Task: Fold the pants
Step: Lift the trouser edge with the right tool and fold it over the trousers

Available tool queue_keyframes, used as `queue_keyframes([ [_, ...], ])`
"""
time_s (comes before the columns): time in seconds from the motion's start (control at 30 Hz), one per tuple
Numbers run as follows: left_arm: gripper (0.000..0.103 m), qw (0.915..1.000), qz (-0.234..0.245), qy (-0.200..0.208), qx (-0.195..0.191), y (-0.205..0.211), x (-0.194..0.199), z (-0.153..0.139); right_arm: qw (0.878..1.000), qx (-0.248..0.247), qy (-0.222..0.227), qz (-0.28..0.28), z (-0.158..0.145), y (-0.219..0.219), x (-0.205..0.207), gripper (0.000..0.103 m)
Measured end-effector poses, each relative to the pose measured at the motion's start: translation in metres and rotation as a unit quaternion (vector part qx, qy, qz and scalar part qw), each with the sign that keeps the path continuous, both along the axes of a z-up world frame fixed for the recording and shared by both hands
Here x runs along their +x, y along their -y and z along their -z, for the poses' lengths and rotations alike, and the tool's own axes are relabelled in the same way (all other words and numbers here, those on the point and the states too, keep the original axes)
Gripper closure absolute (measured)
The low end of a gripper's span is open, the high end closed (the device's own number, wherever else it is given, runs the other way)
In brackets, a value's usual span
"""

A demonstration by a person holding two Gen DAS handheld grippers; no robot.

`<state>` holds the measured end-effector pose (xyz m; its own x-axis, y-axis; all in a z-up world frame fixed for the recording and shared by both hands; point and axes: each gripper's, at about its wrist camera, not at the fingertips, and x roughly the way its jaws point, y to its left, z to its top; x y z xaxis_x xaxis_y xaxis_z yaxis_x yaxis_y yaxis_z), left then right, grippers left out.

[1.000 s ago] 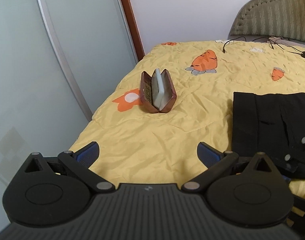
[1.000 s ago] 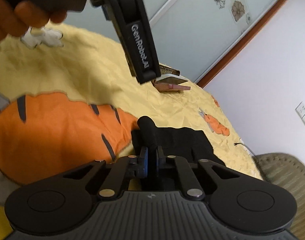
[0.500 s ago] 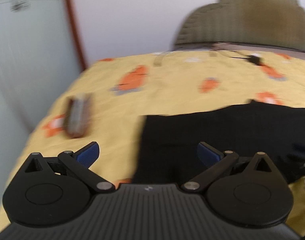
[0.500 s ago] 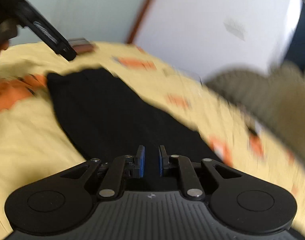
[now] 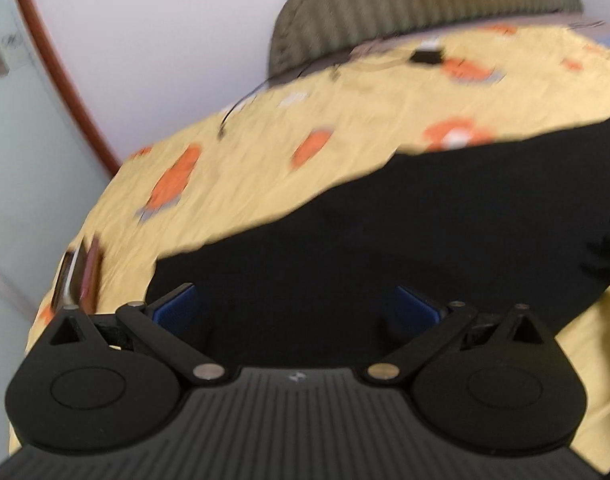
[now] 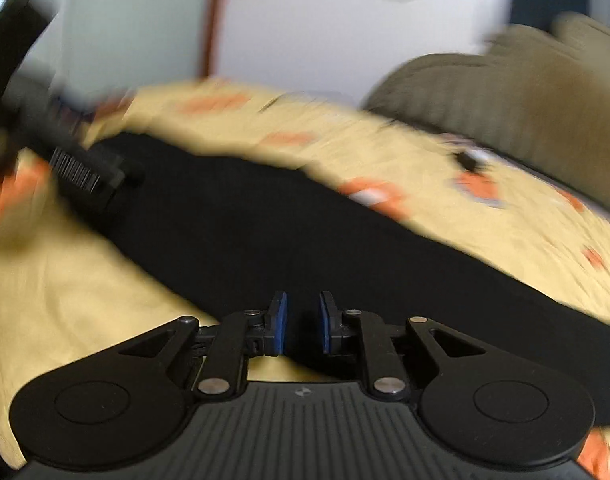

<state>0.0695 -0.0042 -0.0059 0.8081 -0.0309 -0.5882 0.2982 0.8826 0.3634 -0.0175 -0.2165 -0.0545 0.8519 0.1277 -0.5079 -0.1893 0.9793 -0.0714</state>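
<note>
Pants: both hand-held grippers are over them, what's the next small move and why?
Probably lower the left hand-held gripper onto the near edge of the black pants and close. Its blue pads stand wide apart over the cloth with nothing between them. The right hand-held gripper shows a narrow gap and also holds nothing. The pants lie as a long strip on the yellow bedspread. Both views are blurred, so the exact height is unclear.

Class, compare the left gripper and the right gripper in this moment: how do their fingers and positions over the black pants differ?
The left gripper has its fingers spread wide; the right gripper has its fingers nearly together, a narrow gap left. The left one is near one end of the black pants, the right farther along them. Both have blue pads and hold nothing.
</note>
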Motion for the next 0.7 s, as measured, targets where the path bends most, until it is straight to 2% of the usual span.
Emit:
queue_keyframes([
  [0.07,0.0,0.9996,0.029,0.002,-0.008,0.03,-0.003,-0.008,0.995,0.062,0.03,0.076,-0.01,0.052,-0.018,0.077],
  [0.13,0.0,0.9981,0.058,-0.003,-0.021,0.062,-0.005,-0.011,0.976,0.121,0.059,0.17,-0.014,0.116,-0.041,0.052],
  [0.2,0.0,0.9958,0.084,-0.011,-0.034,0.092,-0.008,-0.011,0.947,0.17,0.072,0.265,-0.011,0.181,-0.063,0.042],
  [0.3,0.0,0.9926,0.114,-0.018,-0.038,0.136,-0.013,-0.006,0.895,0.255,0.076,0.358,0.003,0.267,-0.095,0.042],
  [0.4,0.0,0.9898,0.139,-0.016,-0.029,0.176,-0.019,-0.002,0.836,0.373,0.067,0.396,0.026,0.329,-0.112,0.042],
  [0.47,0.0,0.9885,0.149,-0.013,-0.019,0.197,-0.022,0.004,0.809,0.424,0.067,0.401,0.039,0.35,-0.116,0.042],
  [0.5,0.0,0.9876,0.156,-0.014,-0.015,0.206,-0.024,0.006,0.802,0.435,0.07,0.403,0.042,0.355,-0.113,0.042],
  [0.57,0.0,0.9865,0.163,-0.012,-0.008,0.22,-0.025,0.011,0.798,0.449,0.07,0.396,0.049,0.362,-0.111,0.042],
  [0.63,0.0,0.9852,0.171,-0.013,-0.003,0.235,-0.028,0.014,0.785,0.468,0.068,0.4,0.055,0.368,-0.105,0.042],
  [0.7,0.0,0.9848,0.173,-0.013,-0.004,0.248,-0.028,0.016,0.777,0.477,0.075,0.403,0.058,0.371,-0.106,0.043],
])
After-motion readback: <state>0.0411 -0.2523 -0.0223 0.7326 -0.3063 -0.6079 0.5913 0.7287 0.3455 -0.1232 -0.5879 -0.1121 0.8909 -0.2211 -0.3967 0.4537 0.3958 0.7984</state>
